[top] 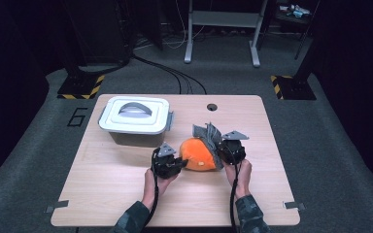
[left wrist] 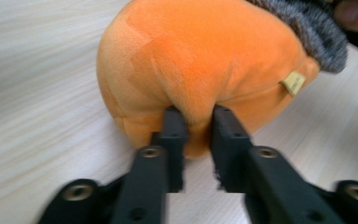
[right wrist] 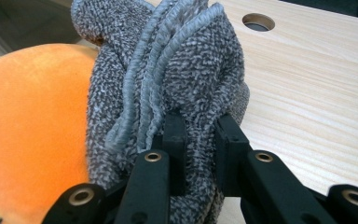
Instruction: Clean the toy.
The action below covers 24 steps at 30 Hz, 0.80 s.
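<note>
floor: grey carpet (top: pixel 340 160), a "6" marked on it
furniture: light wooden table (top: pixel 126 194); grey metal frame stand (top: pixel 222 29) behind
cables: black, across floor (top: pixel 170 73)
surroundings: dark

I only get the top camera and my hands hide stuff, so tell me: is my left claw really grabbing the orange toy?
Observer: Yes. The left gripper view shows the left claw pinching a fold of the toy.
Operator: What about my right claw?
Observer: The right claw is shut on the cloth, on its folded layers, not on the toy.
Operator: Does the toy have a tag?
Observer: Yes, a small tan tag sits on its side, near the cloth.
</note>
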### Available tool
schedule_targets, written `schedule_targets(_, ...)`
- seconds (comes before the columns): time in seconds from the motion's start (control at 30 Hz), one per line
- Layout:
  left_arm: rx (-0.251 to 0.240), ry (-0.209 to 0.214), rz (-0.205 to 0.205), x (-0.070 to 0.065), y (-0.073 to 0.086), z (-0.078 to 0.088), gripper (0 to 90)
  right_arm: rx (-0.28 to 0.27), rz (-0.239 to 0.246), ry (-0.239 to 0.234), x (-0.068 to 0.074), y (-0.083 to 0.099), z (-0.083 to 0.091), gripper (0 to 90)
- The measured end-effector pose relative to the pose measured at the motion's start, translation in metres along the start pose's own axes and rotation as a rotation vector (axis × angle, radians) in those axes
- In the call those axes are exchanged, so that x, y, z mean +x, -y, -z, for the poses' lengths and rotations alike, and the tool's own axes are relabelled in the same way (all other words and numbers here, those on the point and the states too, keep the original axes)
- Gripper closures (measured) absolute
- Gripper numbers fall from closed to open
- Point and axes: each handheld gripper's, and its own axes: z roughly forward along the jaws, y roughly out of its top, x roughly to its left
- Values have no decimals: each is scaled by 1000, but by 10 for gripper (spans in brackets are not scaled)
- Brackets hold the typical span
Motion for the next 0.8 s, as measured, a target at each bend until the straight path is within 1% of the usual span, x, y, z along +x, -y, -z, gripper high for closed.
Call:
schedule_targets(0.03,-9,4,-7,0,1,1,647,1,9,-1,-1,-1,0,771)
schedule_targets(0.07,-2,-10,-15,0,1,2,606,3,5,1,-1,-1,-1,770)
schedule_targets(0.1,-1,-14,-20,-1,2,3,557,5,-4,-1,-1,-2,-1,770)
schedule_targets(0.13,3,-17,-29,-2,2,3,505,4,-2,-1,-3,-2,-1,770)
schedule_targets(0.17,13,-42,-50,-4,3,3,474,0,-11,0,-2,-2,-2,770)
schedule_targets(0.2,12,-65,-74,-6,2,3,446,2,-14,1,-2,-2,-2,770)
schedule_targets(0.23,0,-74,-91,-9,2,4,430,3,-19,2,-2,-3,-2,770)
schedule_targets(0.27,-16,-94,-109,-13,1,4,427,5,-21,3,-1,-3,-2,770)
schedule_targets(0.3,-27,-102,-133,-17,0,5,423,4,-27,3,-1,-4,-3,770)
schedule_targets(0.37,-36,-81,-167,-23,-2,5,420,7,-17,3,-1,-5,-3,769)
schedule_targets(0.4,-36,-79,-180,-27,-3,5,418,10,-18,5,-1,-5,-3,770)
schedule_targets(0.43,-34,-64,-190,-28,-5,5,413,11,-21,5,-1,-6,-3,770)
schedule_targets(0.53,-43,-49,-205,-31,-8,5,407,9,-25,10,-2,-6,-3,769)
schedule_targets(0.57,-53,-54,-206,-33,-9,5,406,7,-35,10,-1,-6,-3,769)
schedule_targets(0.63,-63,-40,-221,-36,-11,7,414,5,-26,6,-2,-7,-3,769)
schedule_targets(0.67,-68,-43,-236,-39,-12,8,418,2,-27,6,-2,-7,-3,769)
schedule_targets(0.7,-75,-37,-253,-42,-12,9,420,9,-29,5,-1,-7,-2,769)
schedule_targets(0.73,-73,-20,-271,-44,-14,8,424,9,-25,6,-1,-8,-2,769)
schedule_targets(0.77,-71,-27,-288,-47,-14,7,430,8,-26,6,0,-8,-2,769)
schedule_targets(0.8,-60,-25,-311,-49,-15,5,435,6,-35,8,1,-9,-2,769)
